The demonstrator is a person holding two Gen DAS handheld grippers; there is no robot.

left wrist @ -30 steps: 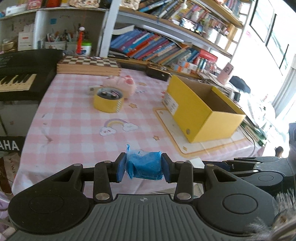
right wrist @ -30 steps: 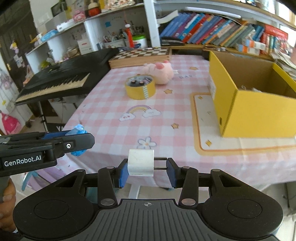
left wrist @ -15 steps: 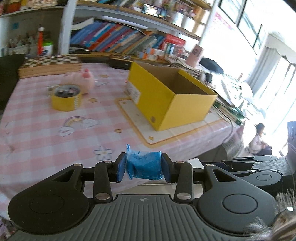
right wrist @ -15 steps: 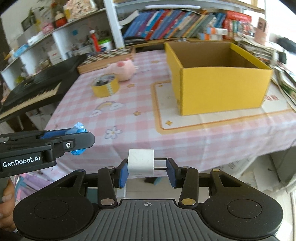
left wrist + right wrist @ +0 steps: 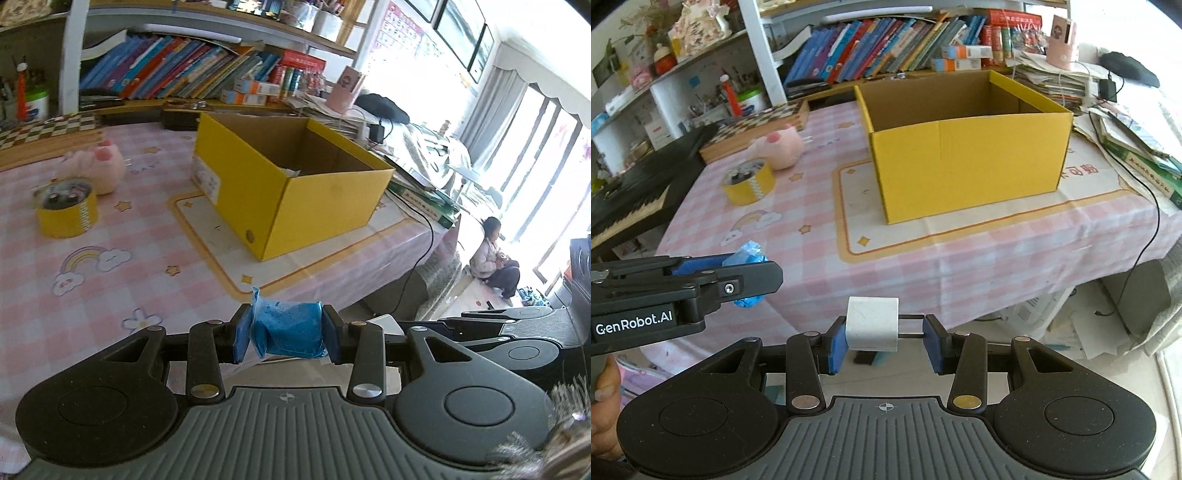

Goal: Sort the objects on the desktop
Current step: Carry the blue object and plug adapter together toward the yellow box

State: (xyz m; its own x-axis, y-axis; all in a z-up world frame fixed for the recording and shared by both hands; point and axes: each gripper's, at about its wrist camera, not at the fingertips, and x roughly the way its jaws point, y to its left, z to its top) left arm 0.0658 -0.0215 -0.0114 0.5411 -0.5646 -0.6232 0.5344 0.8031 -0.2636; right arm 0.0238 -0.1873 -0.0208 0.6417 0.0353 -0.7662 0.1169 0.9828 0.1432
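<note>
Above tablecloth [image 5: 960, 266], left tongs [image 5: 283, 334] clamp blue packet [image 5: 291, 328], right tongs [image 5: 884, 345] white plug [image 5: 873, 328]

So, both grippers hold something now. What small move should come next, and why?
Probably carry both forward over the yellow box. The left gripper clamps a blue packet, the right gripper a white plug, and both are short of the table edge, not above the open box.

a lived-in home room: crowded bookshelves [image 5: 886, 48], a keyboard piano [image 5: 631, 192], a pink checked tablecloth [image 5: 960, 258].
</note>
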